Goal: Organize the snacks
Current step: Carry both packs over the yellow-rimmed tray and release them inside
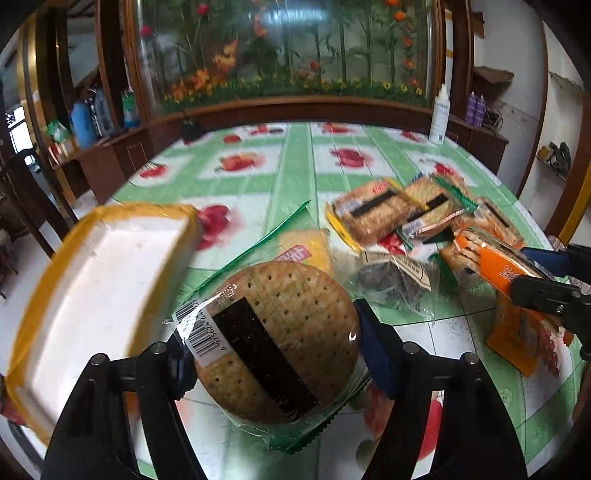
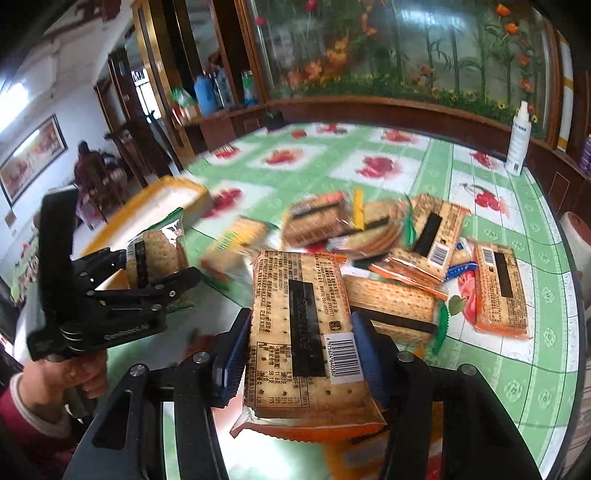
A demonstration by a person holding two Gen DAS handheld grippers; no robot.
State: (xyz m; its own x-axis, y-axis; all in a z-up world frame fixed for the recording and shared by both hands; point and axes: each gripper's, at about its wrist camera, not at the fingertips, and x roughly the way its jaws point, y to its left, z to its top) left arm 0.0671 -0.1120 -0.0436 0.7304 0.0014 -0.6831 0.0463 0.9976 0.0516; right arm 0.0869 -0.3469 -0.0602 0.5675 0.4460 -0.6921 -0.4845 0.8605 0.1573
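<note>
left tongs (image 1: pixel 271 354): clamped on round cracker pack (image 1: pixel 280 332), held above the desk (image 1: pixel 295 166) beside the yellow tray (image 1: pixel 92 280) | right tongs (image 2: pixel 299 354): clamped on orange rectangular cracker pack (image 2: pixel 299 332), lifted clear of the snack pile (image 2: pixel 388 236) lying beyond

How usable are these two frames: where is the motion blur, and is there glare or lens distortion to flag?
Left wrist view: the held round cracker pack is sharp, the yellow-rimmed tray and the pile of packs smear. Right wrist view: the held orange pack is crisp with a readable barcode, the far packs and tablecloth blur. Both bend the room fisheye-style; glare on the glass panel.
</note>
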